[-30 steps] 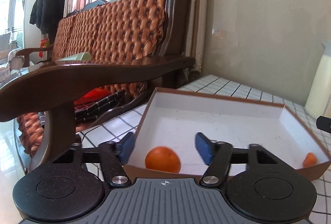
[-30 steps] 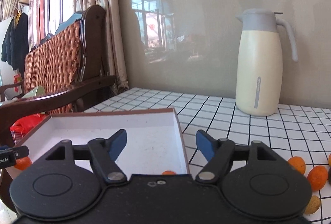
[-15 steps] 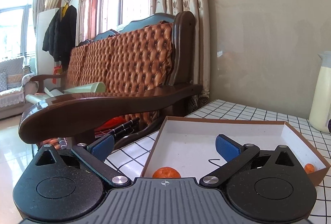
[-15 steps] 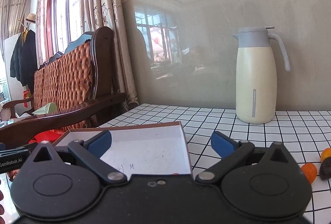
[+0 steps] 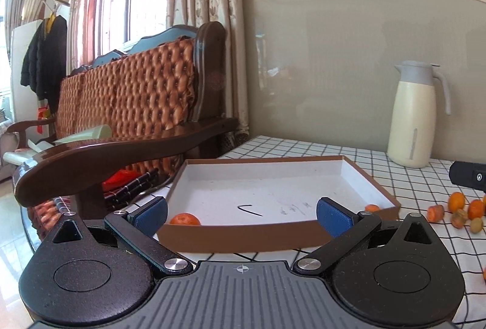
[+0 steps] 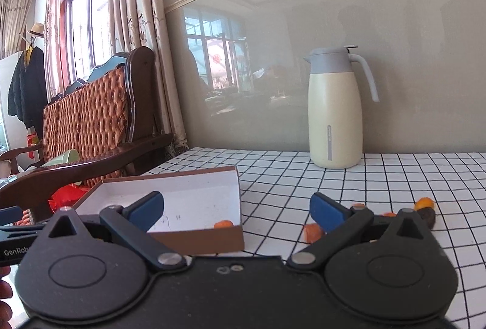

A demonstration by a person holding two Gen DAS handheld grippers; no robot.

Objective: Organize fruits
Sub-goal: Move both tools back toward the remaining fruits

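Two orange fruits lie inside the brown cardboard tray [image 5: 243, 235]: a tangerine [image 5: 185, 219] at its near-left corner, a smaller piece [image 5: 371, 207] at its near-right. Several more fruits [image 5: 455, 209], count unclear, sit right of the tray on the checked tablecloth [image 6: 334, 177]. One cream thermos jug [image 6: 334, 113] stands behind, a wooden sofa [image 5: 136, 104] leftward. Left gripper [image 5: 241, 215] and right gripper [image 6: 237, 209] both spread wide, holding nothing.

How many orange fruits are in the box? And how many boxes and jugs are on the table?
Orange fruits in the box: 2
Boxes: 1
Jugs: 1
Total: 4
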